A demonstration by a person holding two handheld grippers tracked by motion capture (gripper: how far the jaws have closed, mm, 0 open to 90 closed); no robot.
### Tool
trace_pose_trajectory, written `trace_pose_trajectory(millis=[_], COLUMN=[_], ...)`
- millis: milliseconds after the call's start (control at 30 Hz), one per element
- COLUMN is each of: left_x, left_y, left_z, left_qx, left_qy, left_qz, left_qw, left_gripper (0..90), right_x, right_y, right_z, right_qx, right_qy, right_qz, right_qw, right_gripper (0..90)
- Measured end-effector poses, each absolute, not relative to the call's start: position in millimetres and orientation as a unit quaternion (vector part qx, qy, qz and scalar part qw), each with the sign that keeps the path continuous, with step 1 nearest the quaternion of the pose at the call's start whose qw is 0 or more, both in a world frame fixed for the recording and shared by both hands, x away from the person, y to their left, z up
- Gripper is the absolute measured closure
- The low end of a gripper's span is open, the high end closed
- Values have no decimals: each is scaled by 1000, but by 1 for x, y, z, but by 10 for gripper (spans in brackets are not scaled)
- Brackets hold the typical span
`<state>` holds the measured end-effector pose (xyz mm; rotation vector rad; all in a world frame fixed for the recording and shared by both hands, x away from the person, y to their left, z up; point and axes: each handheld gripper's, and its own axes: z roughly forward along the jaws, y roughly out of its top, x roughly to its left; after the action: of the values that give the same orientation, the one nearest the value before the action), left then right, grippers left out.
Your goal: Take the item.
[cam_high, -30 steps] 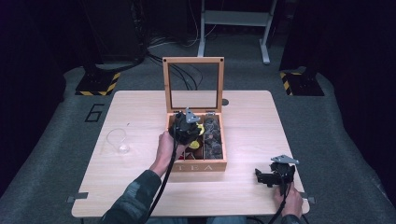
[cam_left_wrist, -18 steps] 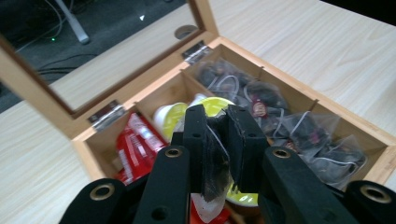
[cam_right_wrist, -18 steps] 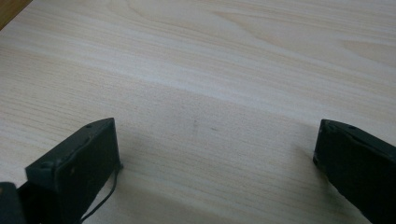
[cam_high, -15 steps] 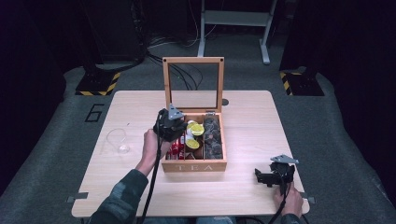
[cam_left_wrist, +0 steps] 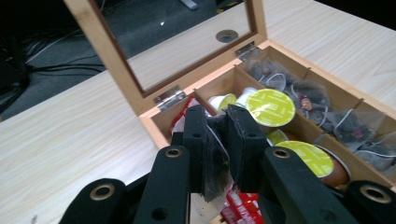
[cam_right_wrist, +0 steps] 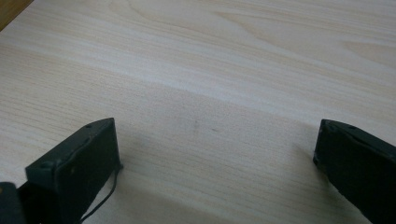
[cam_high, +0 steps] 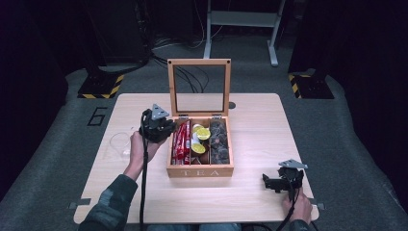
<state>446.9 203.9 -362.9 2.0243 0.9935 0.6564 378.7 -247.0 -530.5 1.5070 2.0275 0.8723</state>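
Looking at the left gripper (cam_left_wrist: 216, 140) rn: jaws clamped on a dark mesh tea bag (cam_left_wrist: 214, 163), pinched flat between the pads, bottom of it hanging below them. Vs a sec ago, that hand was over the tea box (cam_high: 199, 171), about the middle/right compartments; now it's slid out to the left and sits just beside the box's left wall, above the bare table (cam_high: 250, 120). So imo the pick is done and we're in the carry phase. There's a clear glass cup (cam_high: 118, 144) on the table near that hand, probs the drop spot, tho that's my guess. Box lid is upright; red sachets (cam_high: 181, 139), yellow-top pods (cam_high: 202, 134) and the rest of the dark bags (cam_high: 219, 139) sit in their slots. Right gripper (cam_right_wrist: 215, 154) hasn't budged, parked near the table's front right corner, jaws wide apart w/ nothing between 'em.
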Motion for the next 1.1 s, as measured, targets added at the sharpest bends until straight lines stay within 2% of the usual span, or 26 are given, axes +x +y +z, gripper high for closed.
trace_pose_trajectory(millis=[1100], left_x=[449], left_y=[285], left_z=[-358], left_qx=[754], left_qy=[460], left_qz=[301], left_qw=[360], left_gripper=[783], right_x=[379], right_y=[-247], right_z=[-531], right_qx=[548], right_qy=[738], right_qz=[318], right_qw=[232], right_gripper=[0])
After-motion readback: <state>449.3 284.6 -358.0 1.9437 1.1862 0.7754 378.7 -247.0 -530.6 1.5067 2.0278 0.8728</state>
